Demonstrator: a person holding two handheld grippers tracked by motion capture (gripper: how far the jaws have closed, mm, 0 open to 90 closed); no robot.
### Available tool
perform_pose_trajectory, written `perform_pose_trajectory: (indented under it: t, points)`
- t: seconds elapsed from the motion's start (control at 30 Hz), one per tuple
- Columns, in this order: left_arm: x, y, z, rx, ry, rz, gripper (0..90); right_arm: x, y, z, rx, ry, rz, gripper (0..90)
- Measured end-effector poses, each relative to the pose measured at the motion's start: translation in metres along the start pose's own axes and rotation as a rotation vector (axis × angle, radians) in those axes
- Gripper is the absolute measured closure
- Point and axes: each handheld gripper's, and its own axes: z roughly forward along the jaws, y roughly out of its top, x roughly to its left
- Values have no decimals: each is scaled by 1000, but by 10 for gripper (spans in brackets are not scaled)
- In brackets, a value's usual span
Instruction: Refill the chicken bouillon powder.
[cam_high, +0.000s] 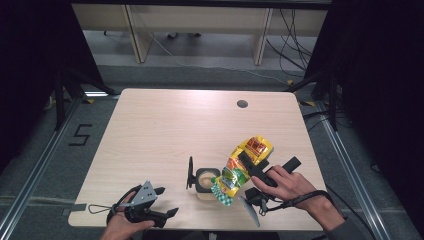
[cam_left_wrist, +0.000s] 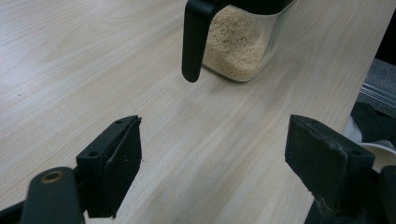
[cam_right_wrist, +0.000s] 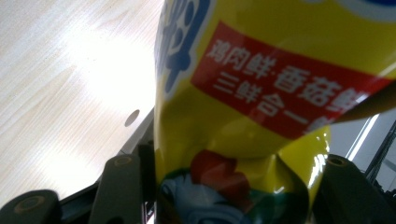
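Item, nearest the person: left hand-held gripper (cam_high: 167, 202), black, two-jawed, with grey three-cornered plate on top, resting low at the near left of the pale wood-grain tabletop (cam_high: 165, 125); jaws stand wide apart with nothing between them, bare wood showing in the gap in the left gripper view. Item, just beyond and to its right: clear square-sided jar (cam_high: 206, 182) with black rim and black handle, partly filled with fine beige granules (cam_left_wrist: 233, 42), standing upright near the front edge; the handle faces the left hand-held gripper, apart from it. Item: glossy yellow plastic seasoning pouch (cam_high: 243, 165) with red label panel, green and blue print; its long axis runs diagonally from the far right down toward the jar, lower end tilted over the jar's open mouth, seemingly for pouring. Item: right hand-held gripper (cam_high: 250, 167), black, closed about halfway onto the pouch's middle, a jaw pressing each side of the crumpled foil in the right gripper view. Judgement: the pour depends on the pouch mouth staying over the jar opening; the right hand governs that, while the left, nearer the handle, could steady the jar. Item, farthest: round dark grommet hole (cam_high: 242, 104) in the tabletop.
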Motion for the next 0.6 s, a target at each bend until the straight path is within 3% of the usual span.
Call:
perform_pose_trajectory:
  t: [0.1, 0.13, 0.17, 0.2, 0.37, 0.53, 0.6]
  points:
    - [2, 0, 0, 14, 2, 25, 184, 0, 0, -1, 3, -8, 13, 488]
    - [0, 0, 1, 7, -2, -11, 184, 0, -1, -1, 3, -13, 12, 488]
    - [-1, 0, 1, 6, -3, -9, 184, 0, -1, -2, 4, -12, 13, 488]
    - [1, 0, 1, 7, -6, 17, 184, 0, -1, -1, 4, -8, 12, 488]
    - [2, 1, -1, 22, 5, 29, 184, -1, -2, -1, 0, -11, 20, 489]
    - [0, 0, 0, 3, -1, -3, 184, -2, -2, -1, 4, -18, 28, 489]
    - [0, 1, 0, 2, -4, 7, 184, -2, -1, -1, -7, 4, 13, 488]
